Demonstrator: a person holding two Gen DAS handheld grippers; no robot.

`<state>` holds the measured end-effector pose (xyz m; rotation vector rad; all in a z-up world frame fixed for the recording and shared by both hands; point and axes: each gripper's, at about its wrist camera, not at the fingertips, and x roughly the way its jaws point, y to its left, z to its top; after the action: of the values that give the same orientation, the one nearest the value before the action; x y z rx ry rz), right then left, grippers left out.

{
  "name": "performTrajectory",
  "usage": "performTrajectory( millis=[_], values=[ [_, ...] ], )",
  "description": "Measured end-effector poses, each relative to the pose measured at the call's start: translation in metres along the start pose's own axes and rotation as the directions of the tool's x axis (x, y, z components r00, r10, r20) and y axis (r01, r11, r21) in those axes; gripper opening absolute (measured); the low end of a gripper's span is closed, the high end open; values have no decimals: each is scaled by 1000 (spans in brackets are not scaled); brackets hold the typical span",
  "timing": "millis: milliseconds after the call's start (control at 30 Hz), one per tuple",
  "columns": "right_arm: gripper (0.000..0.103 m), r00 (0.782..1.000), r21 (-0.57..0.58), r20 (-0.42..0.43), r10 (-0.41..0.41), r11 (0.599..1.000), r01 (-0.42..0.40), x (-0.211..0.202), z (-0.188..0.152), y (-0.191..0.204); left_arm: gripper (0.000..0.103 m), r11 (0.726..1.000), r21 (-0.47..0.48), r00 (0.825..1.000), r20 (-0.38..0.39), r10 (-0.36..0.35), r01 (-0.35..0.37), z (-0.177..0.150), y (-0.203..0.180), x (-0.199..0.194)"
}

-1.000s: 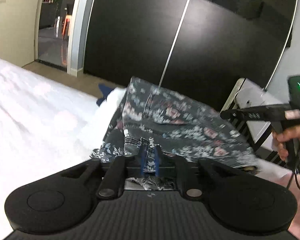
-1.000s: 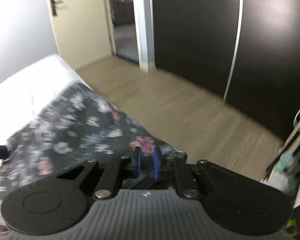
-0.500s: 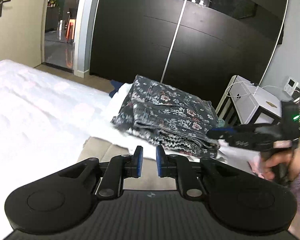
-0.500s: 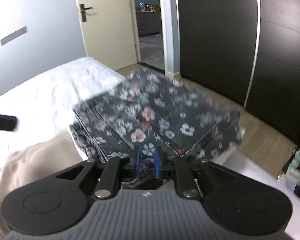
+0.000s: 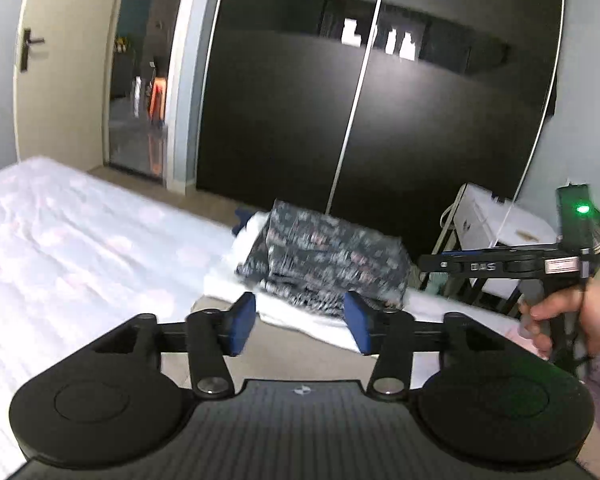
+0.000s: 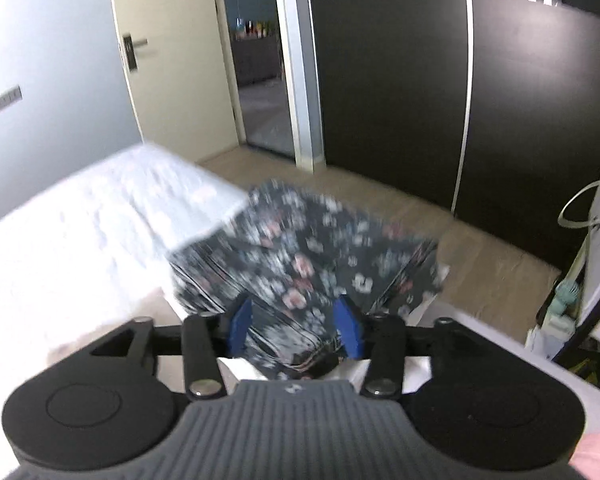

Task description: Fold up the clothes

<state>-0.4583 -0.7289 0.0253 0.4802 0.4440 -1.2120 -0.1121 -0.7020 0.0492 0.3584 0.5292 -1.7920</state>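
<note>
Both sets of jaws are opening: the left gripper point(image 5: 300, 322) holds nothing, the right gripper point(image 6: 296, 326) has the floral garment point(image 6: 300, 256) loose between its pads, unpinched. That garment sits folded on a white stack point(image 5: 300, 318) at the bed's point(image 5: 80, 248) corner, likely set there as finished

Floral garment point(image 6: 300, 264) ahead of my right gripper point(image 6: 296, 326): motion-smeared, print and fold edges unreadable. Its near edge drops out of sight behind the gripper body, so I can't tell whether the pads point(image 6: 348, 330) touch cloth as the jaws open. From my left gripper point(image 5: 300, 322), the garment is also blurred. White pile point(image 5: 300, 312) under it: item count unclear. Dark blue item point(image 5: 242, 216) behind it, mostly hidden. Person's hand point(image 5: 568, 316) cut by frame edge.
</note>
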Motion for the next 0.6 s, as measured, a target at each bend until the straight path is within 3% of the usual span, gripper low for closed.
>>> performTrajectory(
  millis=[67,133,233,400,600],
  values=[
    [56,1000,19,24,9,1000,-10,-33,4,5,67,1000,-4,999,32,-2,3,1,-10,-17],
    [74,999,35,45,11,999,-13,-64,5,9,72,1000,1,998,59,4,-5,1,-20,-33],
    [92,995,36,99,-20,999,17,-108,0,20,76,998,28,995,91,51,-54,-3,-39,-52],
    [97,977,28,197,-81,997,77,-168,-24,37,79,992,17,989,87,121,-123,-18,-59,-70],
    [97,968,128,228,-101,989,73,-200,-67,44,79,986,2,979,123,163,-165,-43,-72,-94]
  ],
)
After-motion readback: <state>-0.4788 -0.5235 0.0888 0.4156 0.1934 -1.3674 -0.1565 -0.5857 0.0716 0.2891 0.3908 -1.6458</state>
